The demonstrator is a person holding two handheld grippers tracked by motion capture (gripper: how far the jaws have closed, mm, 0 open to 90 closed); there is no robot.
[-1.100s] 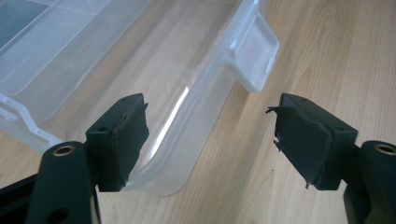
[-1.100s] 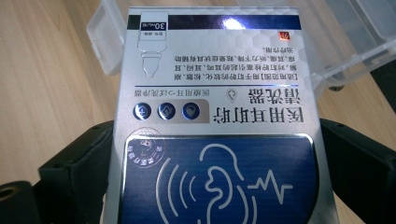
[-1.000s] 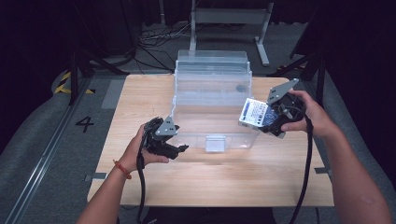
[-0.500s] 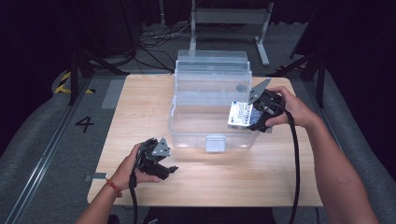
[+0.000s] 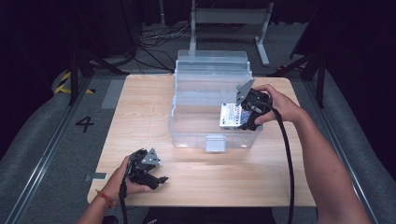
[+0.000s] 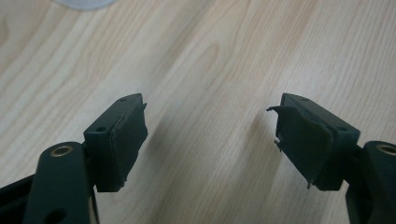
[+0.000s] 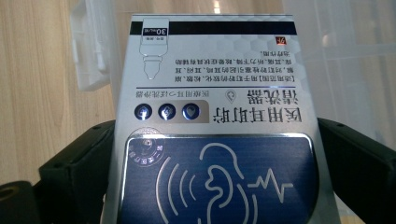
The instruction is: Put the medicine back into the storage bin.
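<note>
1. Medicine carton (image 5: 230, 115), a small white and blue box printed with an ear symbol and Chinese text, is clamped by its two sides in the right gripper (image 5: 239, 116). It hangs just above the front right part of the clear plastic storage bin (image 5: 187, 126), which stands open in the middle of the wooden table (image 5: 140, 107).
2. Compared with a second ago, the right gripper has carried the carton leftward, from beside the bin's right edge to over its rim and a little lower. In the right gripper view the carton (image 7: 212, 140) sits upside down between the black jaws, with the bin's clear wall behind it.
3. Meanwhile the left gripper (image 5: 161, 179) has drawn away from the bin's front left corner. It now rests low near the table's front edge, well apart from the bin, in the person's left hand (image 5: 122, 179).
4. In the left gripper view, the left gripper's jaws stand spread wide with bare wood between them; it grasps nothing.
5. Judging from this, the carton is about to be placed inside the bin, and the left side has stepped back out of the way. The drop itself is not yet done: the carton is held, not resting on the bin's floor.
</note>
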